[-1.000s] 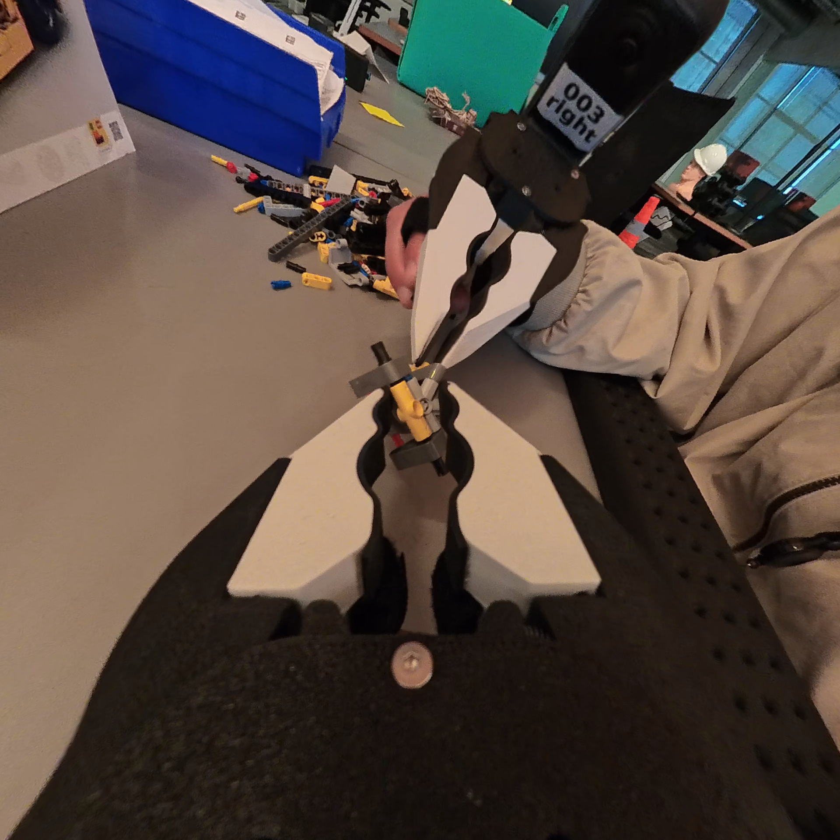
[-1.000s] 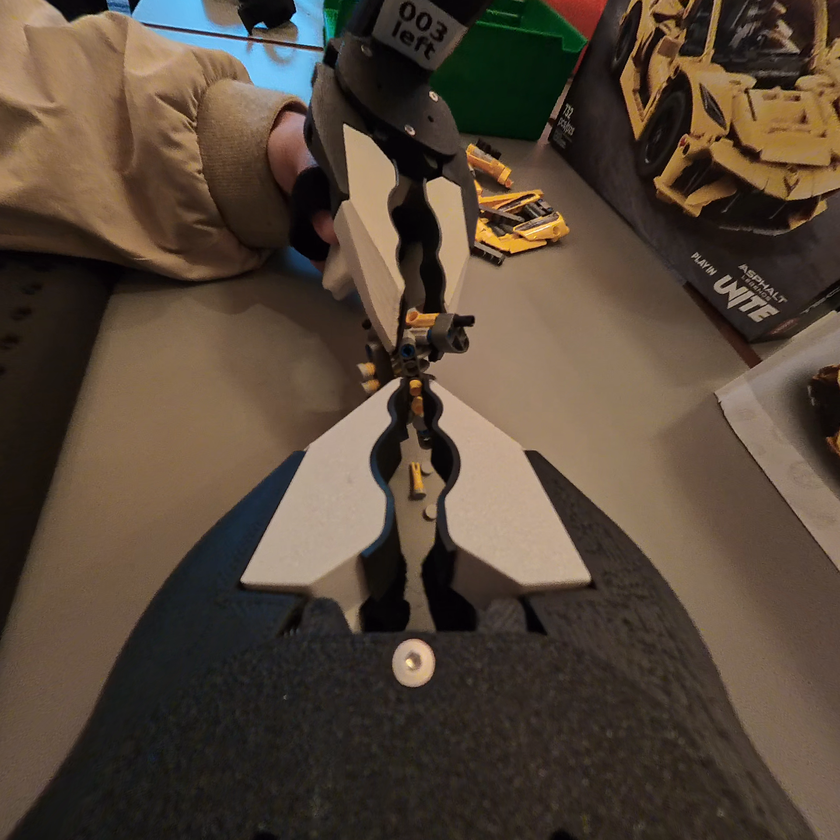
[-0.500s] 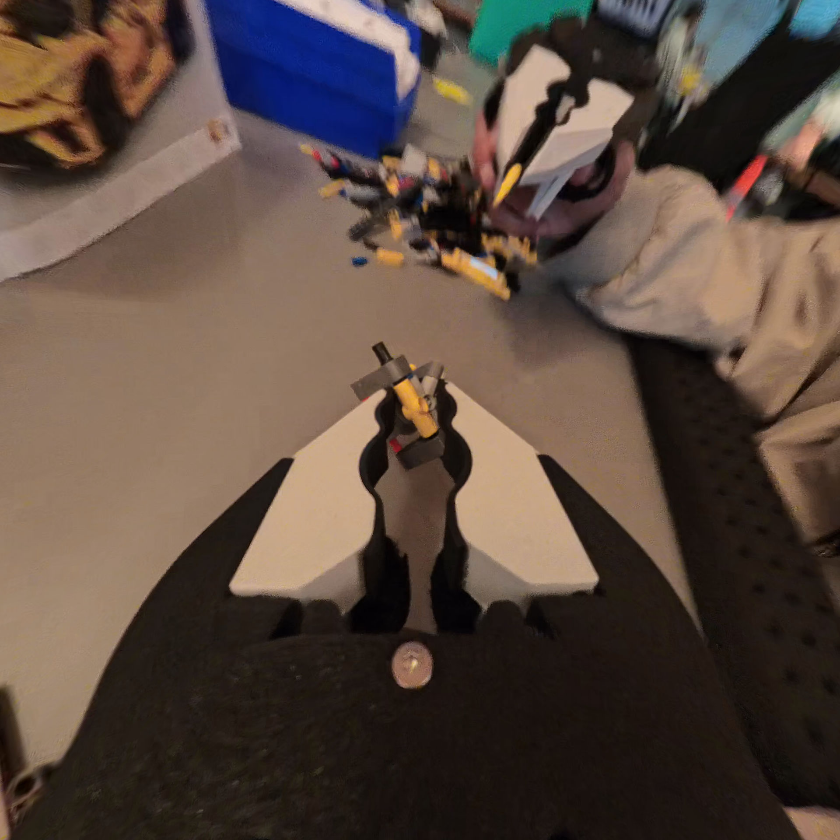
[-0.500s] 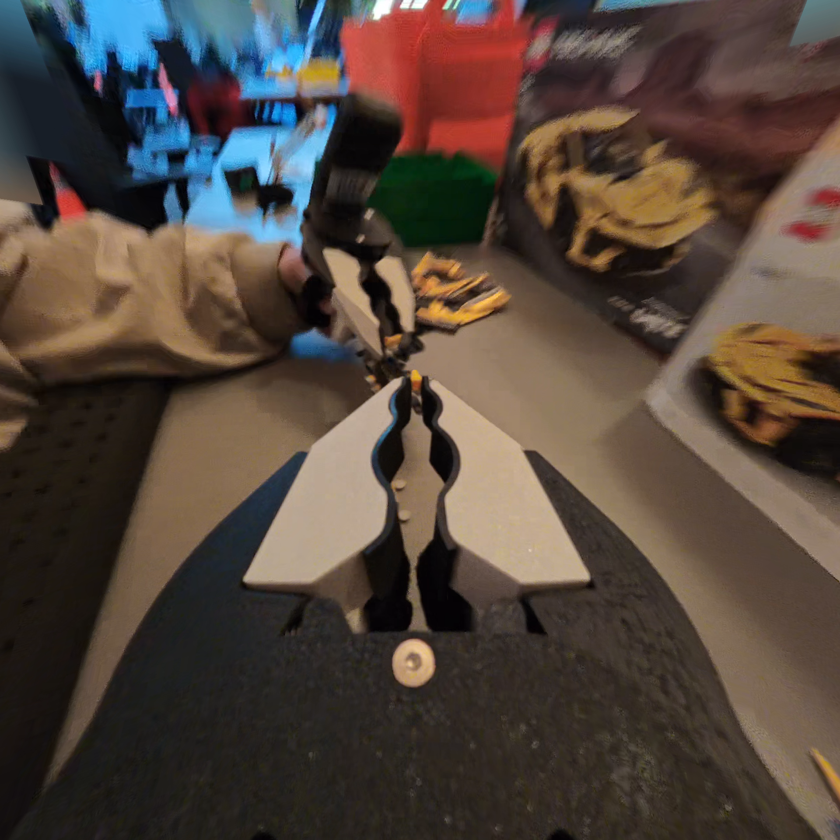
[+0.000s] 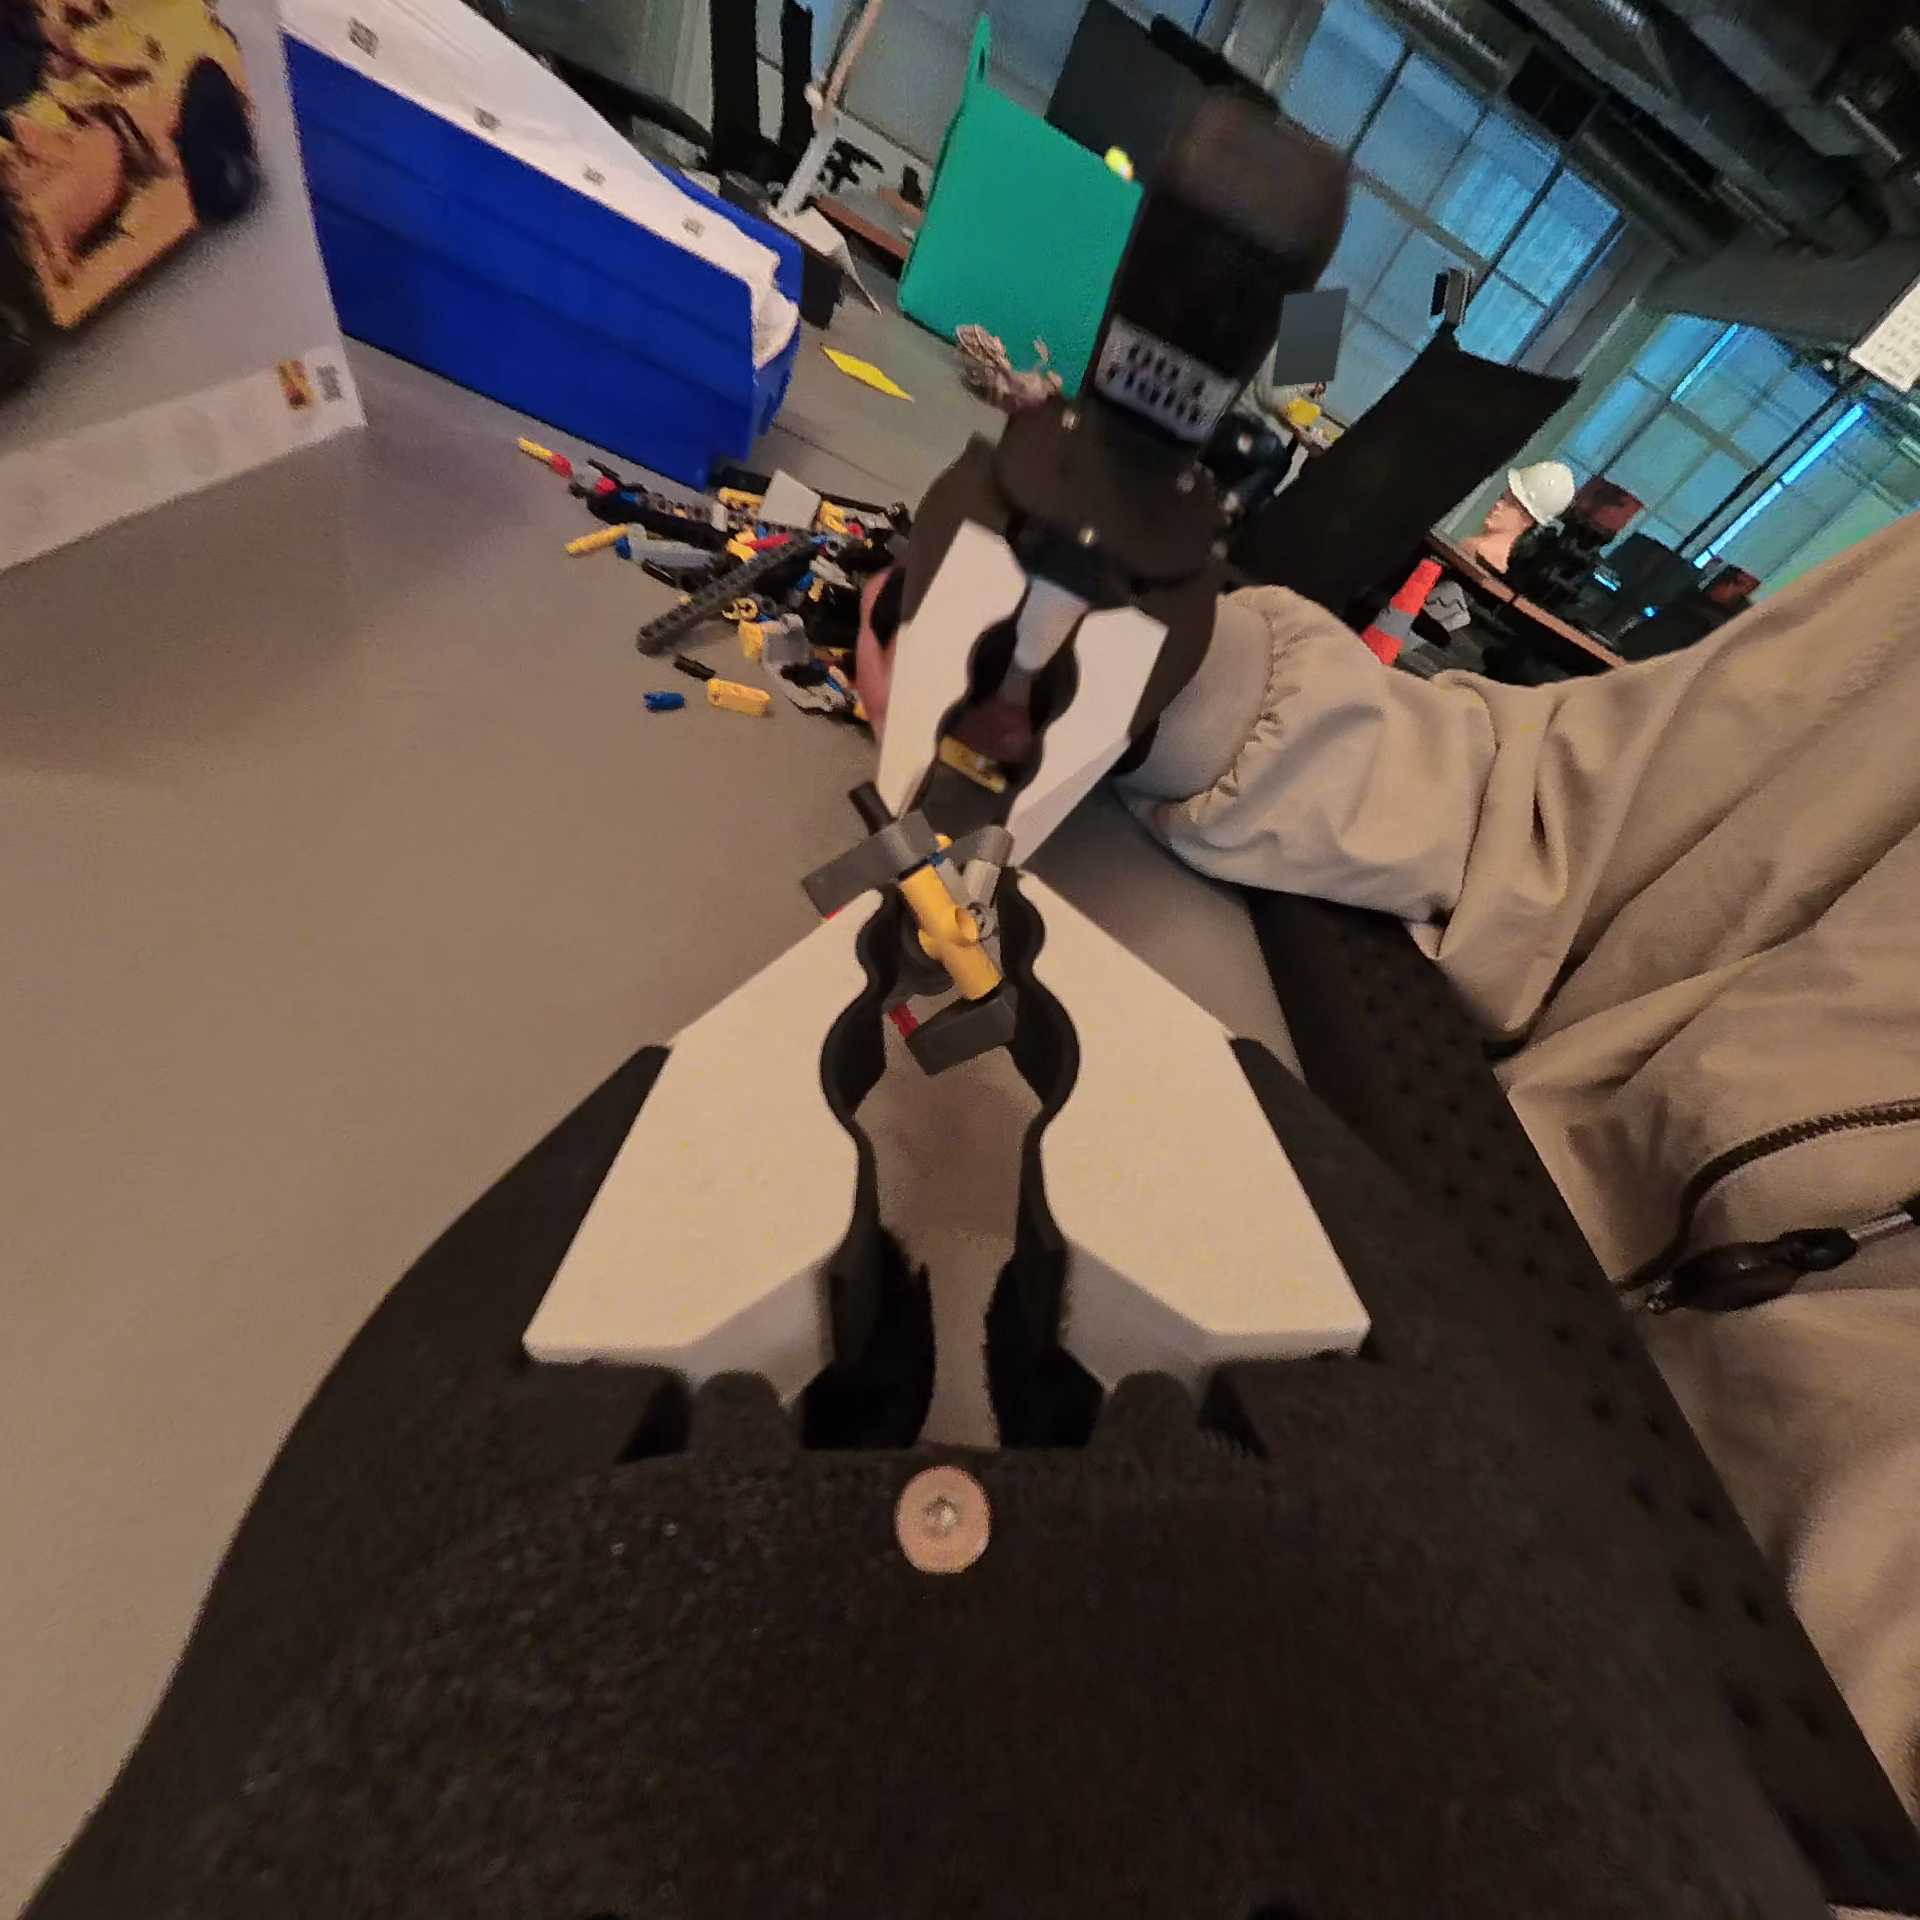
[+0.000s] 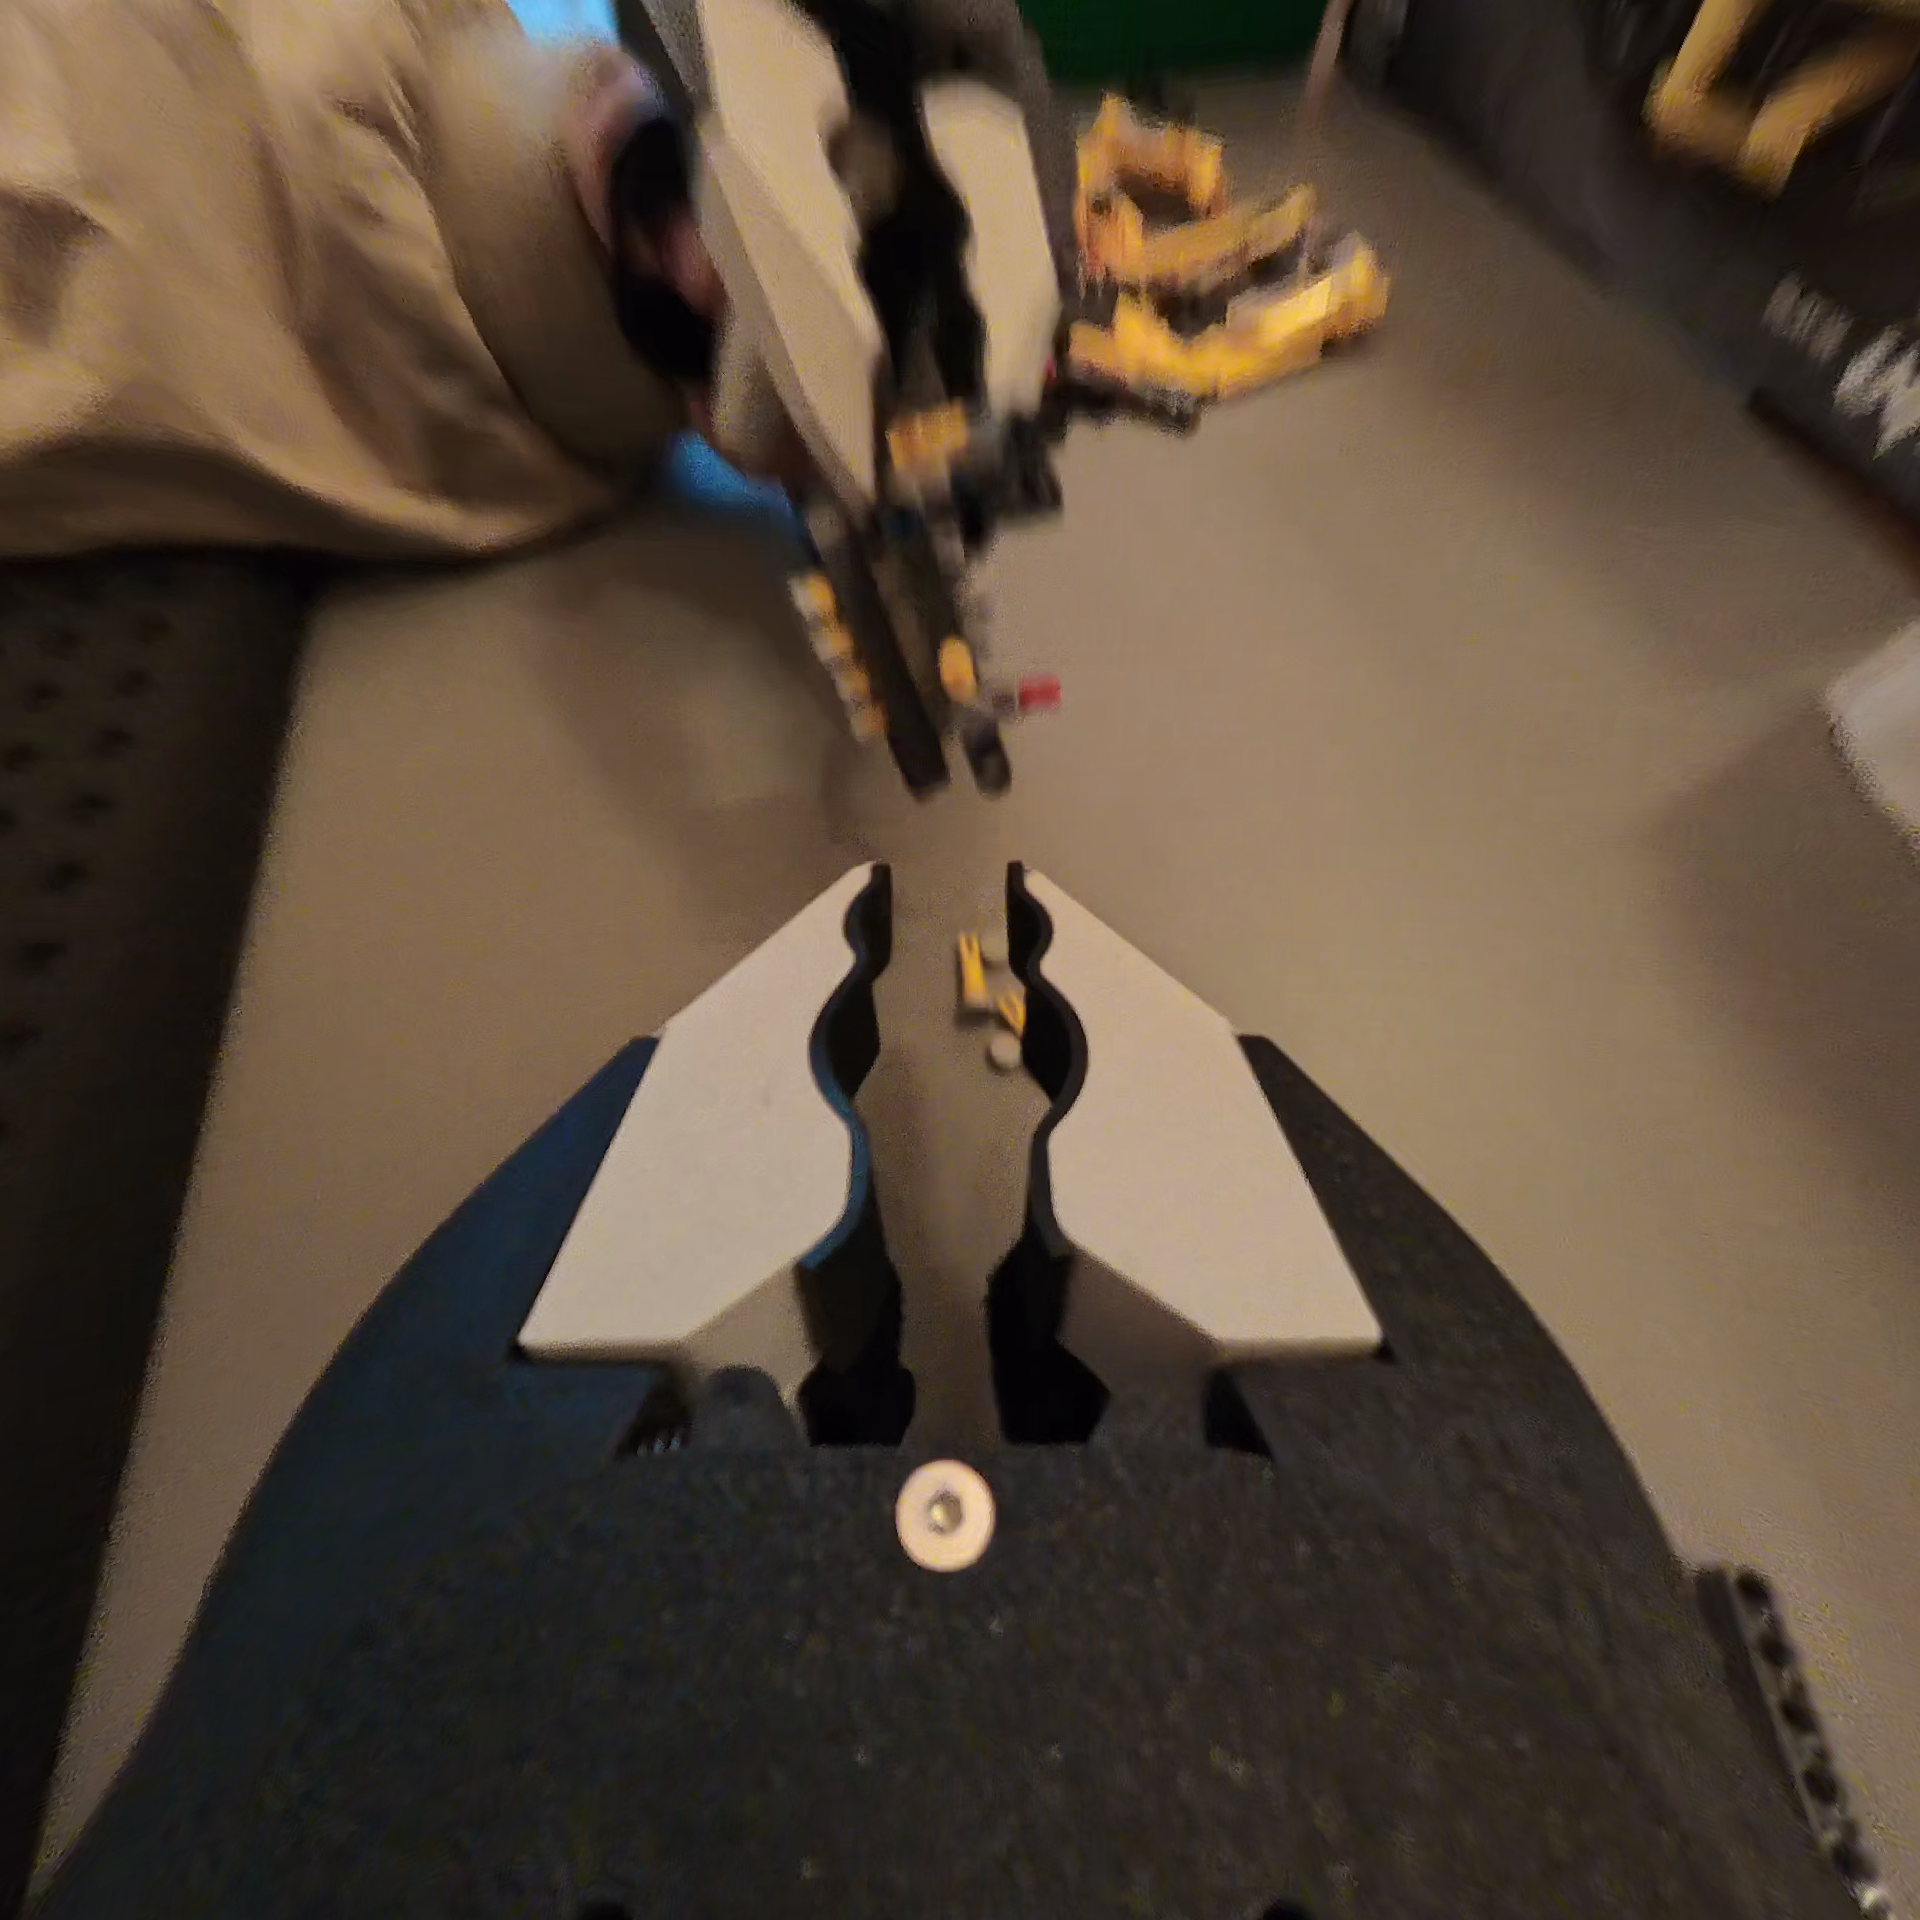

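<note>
Two grippers met nose to nose low over the grey table [image 5: 312, 831], and we describe only how they stood. Our left gripper [image 5: 940, 914] was clamped on a small brick assembly [image 5: 940, 935] of grey, yellow and black pieces. The assembly sat right at the fingertips, with a grey bar and a black pin sticking out past them. Seen from the right wrist, blurred, the assembly's black beams hung down and forward from those fingers, clear of the table.

Our right gripper [image 6: 948, 883] pointed straight at the assembly, its tips just short of it. Its fingers stood a little apart and nothing was pinched at the tips. A small yellow bit [image 6: 971, 966] showed in the gap. We could not tell whether it lay on the table beneath or rested against one finger. From the left wrist the right gripper came in from above, tilted steeply downward, so that its tips were almost on the assembly's grey bar.

Each tool was held in a hand coming out of a beige sleeve [image 5: 1455, 779], the forearms low and near the black perforated mat [image 5: 1403, 1091] along the table's edge. Farther off lay a heap of loose pieces [image 5: 748, 582] in front of a blue bin [image 5: 520, 281]. Some yellow parts [image 6: 1216, 312] lay beyond the left gripper.
</note>
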Demonstrator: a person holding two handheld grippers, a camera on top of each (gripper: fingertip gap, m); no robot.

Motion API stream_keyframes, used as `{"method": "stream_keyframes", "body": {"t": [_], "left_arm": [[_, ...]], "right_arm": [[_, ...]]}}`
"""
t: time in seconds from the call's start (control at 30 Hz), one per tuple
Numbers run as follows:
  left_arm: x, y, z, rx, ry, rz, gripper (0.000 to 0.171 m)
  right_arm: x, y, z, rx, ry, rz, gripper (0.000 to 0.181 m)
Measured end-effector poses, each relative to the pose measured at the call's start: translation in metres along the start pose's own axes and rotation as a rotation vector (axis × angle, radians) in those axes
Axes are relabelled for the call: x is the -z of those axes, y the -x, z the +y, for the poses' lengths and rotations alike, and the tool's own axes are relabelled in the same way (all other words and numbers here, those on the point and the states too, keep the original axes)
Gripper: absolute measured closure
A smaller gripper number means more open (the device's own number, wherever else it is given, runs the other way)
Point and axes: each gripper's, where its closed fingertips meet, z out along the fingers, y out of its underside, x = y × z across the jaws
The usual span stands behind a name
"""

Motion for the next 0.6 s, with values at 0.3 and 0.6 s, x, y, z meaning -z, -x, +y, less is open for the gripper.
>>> {"method": "stream_keyframes", "body": {"t": [0.3,0.6], "left_arm": [[-0.01,-0.005,0.007,0.003,0.033,0.034,0.154],[-0.007,-0.013,0.002,-0.017,0.012,0.072,0.153]], "right_arm": [[-0.003,0.005,-0.022,0.118,-0.097,0.066,0.17],[-0.001,0.01,-0.03,0.071,-0.125,0.002,0.178]]}}
